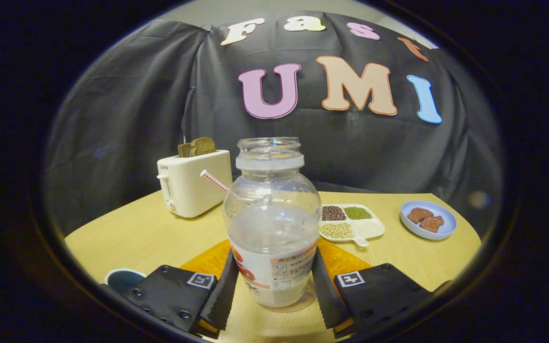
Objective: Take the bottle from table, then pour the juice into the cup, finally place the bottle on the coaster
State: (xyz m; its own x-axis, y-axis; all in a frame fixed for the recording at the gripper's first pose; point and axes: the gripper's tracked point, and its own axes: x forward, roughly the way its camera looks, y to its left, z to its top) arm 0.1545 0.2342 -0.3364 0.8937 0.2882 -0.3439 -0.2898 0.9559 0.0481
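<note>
Now straddling bottle (pixel 272 224) w/ gripper (pixel 272 288), fingers (pixel 221 290) at both sides of lower label, contact can't tell. Standing upright on table (pixel 150 238), near front edge, just before orange coaster (pixel 210 261). Cup (pixel 123 278) by left finger. Toaster (pixel 193 183) back left.

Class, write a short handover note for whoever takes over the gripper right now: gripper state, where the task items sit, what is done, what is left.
Gripper: fingers on either side of the bottle's lower body, touching or nearly so; a firm grip cannot be confirmed.
Bottle: upright, uncapped, part full of pale juice, standing on the table.
Coaster: orange, just behind the bottle.
Cup: near the left finger, contents not visible.
Done: gripper brought around the bottle.
Left: lift, pour into the cup, set the bottle on the coaster.
</note>
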